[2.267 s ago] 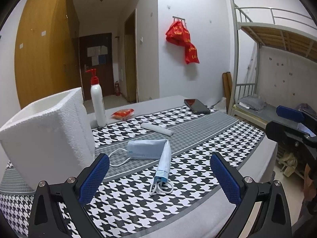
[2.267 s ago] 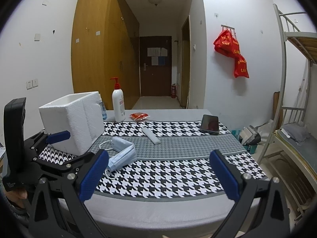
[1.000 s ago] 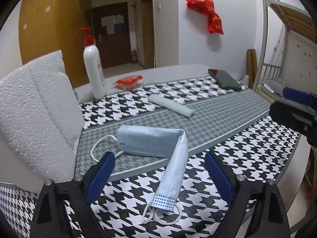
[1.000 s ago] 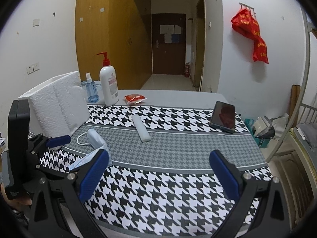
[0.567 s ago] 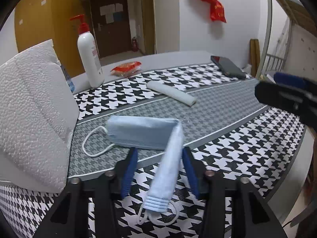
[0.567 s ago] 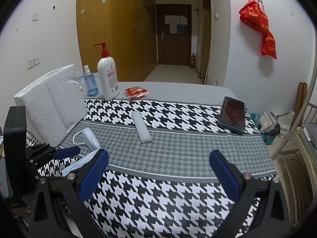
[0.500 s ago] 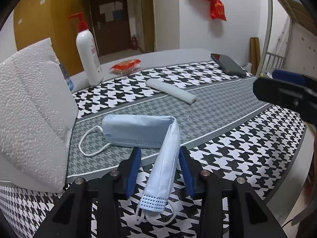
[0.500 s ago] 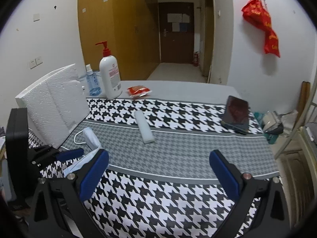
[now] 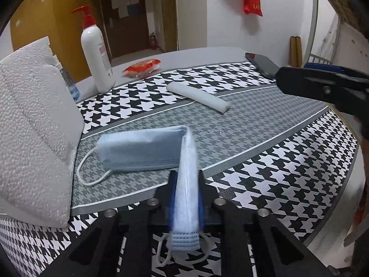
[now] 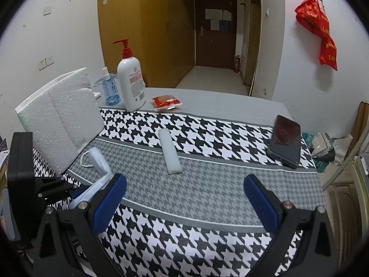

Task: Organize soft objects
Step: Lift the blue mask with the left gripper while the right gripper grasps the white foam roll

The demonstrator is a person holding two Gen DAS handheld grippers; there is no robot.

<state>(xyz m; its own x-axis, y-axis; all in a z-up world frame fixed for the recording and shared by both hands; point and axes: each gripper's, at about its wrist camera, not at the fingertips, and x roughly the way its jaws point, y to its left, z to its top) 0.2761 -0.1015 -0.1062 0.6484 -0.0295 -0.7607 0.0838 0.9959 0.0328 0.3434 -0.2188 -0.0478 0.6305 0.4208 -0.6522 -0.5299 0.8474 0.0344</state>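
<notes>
The left tool (image 9: pixel 185 198) sits low over the tabletop (image 9: pixel 265 138) with its two blue-padded fingers (image 9: pixel 172 204) drawn together, pinching one folded half of the pale blue face mask (image 9: pixel 186 177) between them; the black finger arms angle inward toward the pinch. Seen from the right wrist camera, the same tool (image 10: pixel 77 192) lies at the near left edge, its body pointing toward the middle of the tabletop. The right tool (image 10: pixel 184 198) hovers above the tabletop with its fingers (image 10: pixel 110 196) spread wide and nothing between them, pointing forward across the surface.
</notes>
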